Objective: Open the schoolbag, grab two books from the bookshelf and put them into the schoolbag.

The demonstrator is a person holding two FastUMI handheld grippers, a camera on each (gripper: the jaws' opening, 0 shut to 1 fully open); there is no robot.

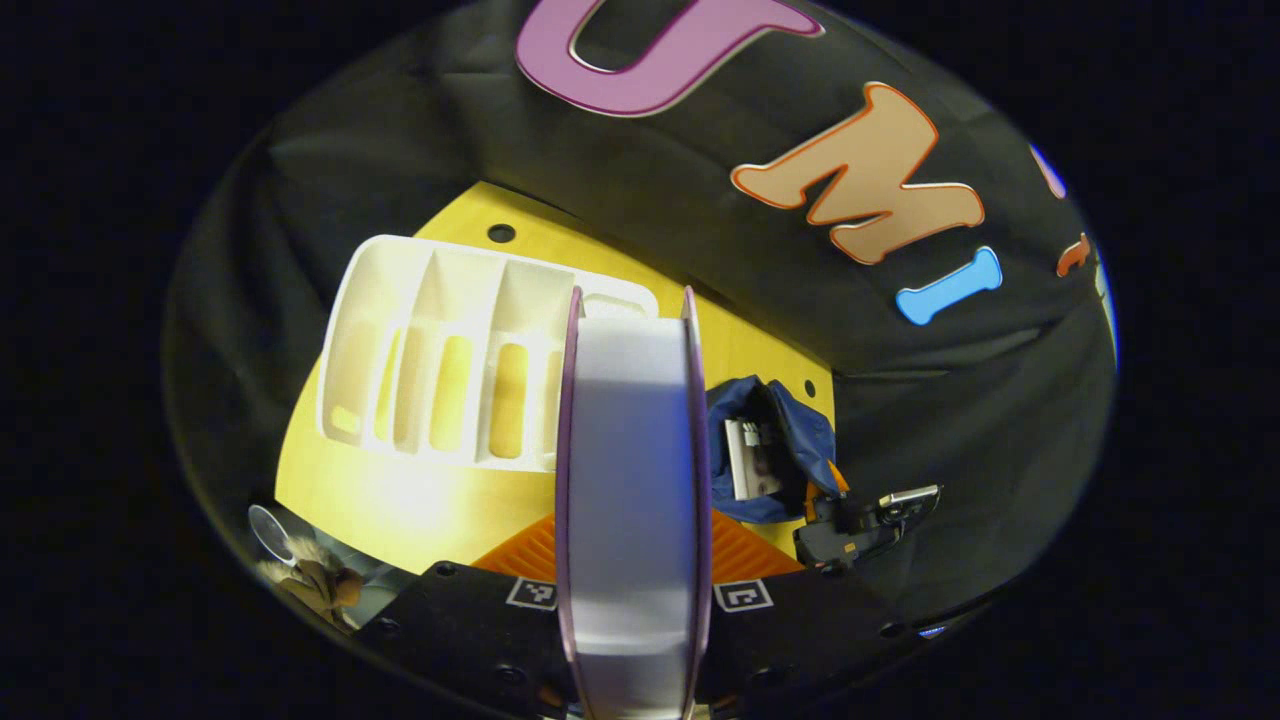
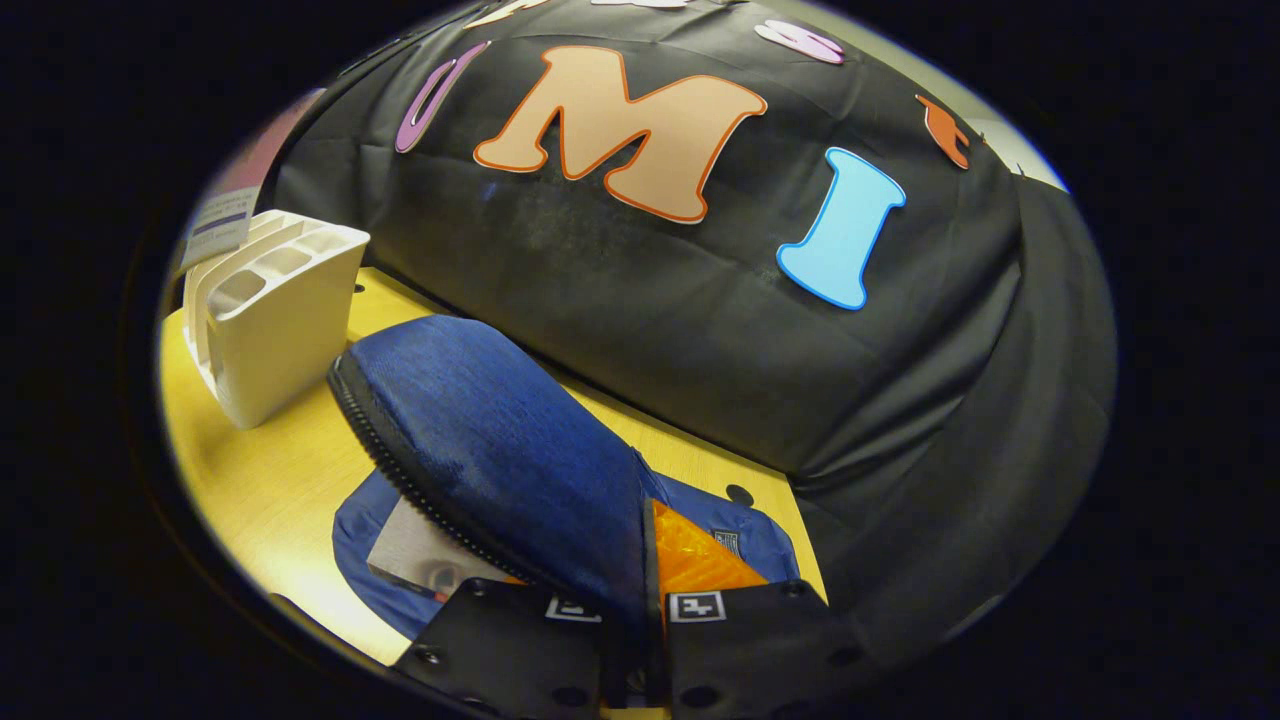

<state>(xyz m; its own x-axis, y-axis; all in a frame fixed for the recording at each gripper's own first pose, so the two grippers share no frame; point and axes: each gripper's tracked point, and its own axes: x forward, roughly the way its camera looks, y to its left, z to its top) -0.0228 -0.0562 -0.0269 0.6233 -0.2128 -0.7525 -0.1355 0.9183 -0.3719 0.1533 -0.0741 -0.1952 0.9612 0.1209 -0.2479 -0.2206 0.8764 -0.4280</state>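
the left gripper (image 1: 633, 560) clamps a stiff, moderately heavy book (image 1: 632, 480) by its covers above the desk (image 1: 400, 500), while the right gripper (image 2: 640, 610) pinches the soft flap (image 2: 500, 450) of the open schoolbag (image 1: 775, 450).

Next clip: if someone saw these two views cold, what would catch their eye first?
Probably the book, held upright edge-on between the left gripper's jaws and dominating the left gripper view. Next, the blue schoolbag flap lifted in the right gripper, with one book already lying inside. Behind stands the white bookshelf on the yellow table.
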